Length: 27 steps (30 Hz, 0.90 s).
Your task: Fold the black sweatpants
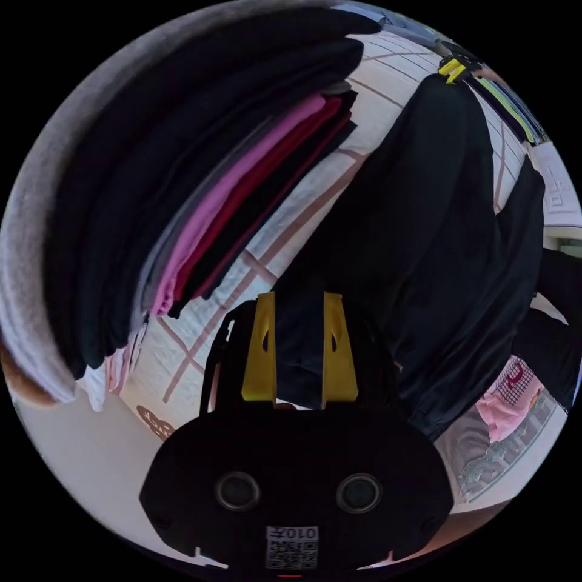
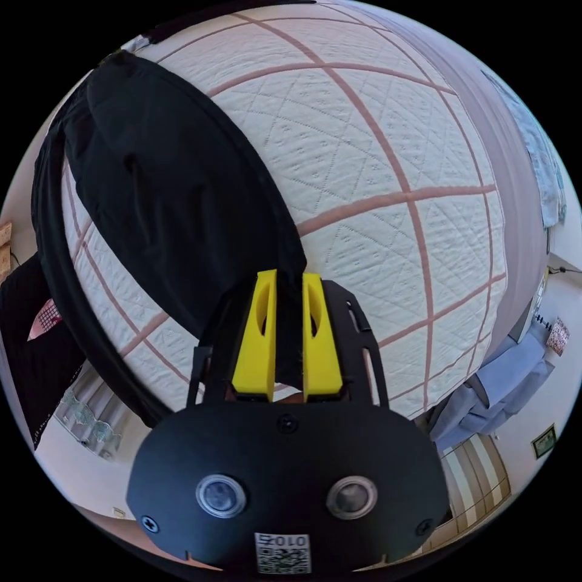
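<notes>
**Ana:** Sweatpants (image 1: pixel 424 230), the black ones, are stretched between both grippers over the quilted bedspread (image 2: pixel 388 157). In the left gripper view, the left gripper (image 1: pixel 298 345) has its yellow jaws clamped on a bunch of the black cloth, and the rest of the garment runs away beyond the jaw tips.

**Ben:** And the other end?

**Ana:** In the right gripper view, the right gripper (image 2: pixel 289 330) has its jaws nearly together with a dark fold pinched between them; the fabric spreads out ahead of the tips and off to one side of them.

**Ben:** So how far along is the fold?

**Ana:** Early, I'd say. The cloth looks doubled lengthwise, though I can't be sure, and it isn't yet a compact bundle. It would still need laying flat and folding across.

**Ben:** That pile beside the left jaws?

**Ana:** A stack of folded clothes (image 1: pixel 200 200), presumably where these end up.
</notes>
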{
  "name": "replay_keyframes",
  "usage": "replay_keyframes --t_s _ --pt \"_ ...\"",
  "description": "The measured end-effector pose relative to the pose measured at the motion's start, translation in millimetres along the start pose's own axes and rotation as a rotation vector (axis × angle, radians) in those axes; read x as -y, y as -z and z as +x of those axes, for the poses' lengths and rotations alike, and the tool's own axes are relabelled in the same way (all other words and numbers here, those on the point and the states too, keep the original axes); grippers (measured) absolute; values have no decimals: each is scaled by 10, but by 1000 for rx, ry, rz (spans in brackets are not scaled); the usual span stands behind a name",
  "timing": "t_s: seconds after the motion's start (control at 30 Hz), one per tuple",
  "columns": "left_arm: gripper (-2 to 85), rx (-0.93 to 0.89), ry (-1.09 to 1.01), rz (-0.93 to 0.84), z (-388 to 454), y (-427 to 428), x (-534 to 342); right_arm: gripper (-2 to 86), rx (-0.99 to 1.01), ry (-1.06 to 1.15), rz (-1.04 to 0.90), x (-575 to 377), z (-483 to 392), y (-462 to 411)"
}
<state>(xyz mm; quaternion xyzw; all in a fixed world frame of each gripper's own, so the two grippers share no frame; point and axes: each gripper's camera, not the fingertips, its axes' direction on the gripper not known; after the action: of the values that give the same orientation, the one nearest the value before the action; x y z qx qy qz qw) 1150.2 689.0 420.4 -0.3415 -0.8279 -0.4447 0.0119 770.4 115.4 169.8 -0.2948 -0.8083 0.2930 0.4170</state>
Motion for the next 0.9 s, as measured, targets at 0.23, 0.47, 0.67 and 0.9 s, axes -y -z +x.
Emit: replay_keyframes --t_s 0.23,0.47,0.67,0.9 --pt "31 68 68 -34 186 20 52 32 -132 -52 3 100 -73 451" --pt "1 292 192 21 282 427 139 40 -34 -270 102 118 312 801" --pt "9 325 278 -111 429 182 328 75 -122 -371 69 299 200 794" --pt "33 266 330 -108 729 267 -184 82 -123 -624 289 -558 124 1213"
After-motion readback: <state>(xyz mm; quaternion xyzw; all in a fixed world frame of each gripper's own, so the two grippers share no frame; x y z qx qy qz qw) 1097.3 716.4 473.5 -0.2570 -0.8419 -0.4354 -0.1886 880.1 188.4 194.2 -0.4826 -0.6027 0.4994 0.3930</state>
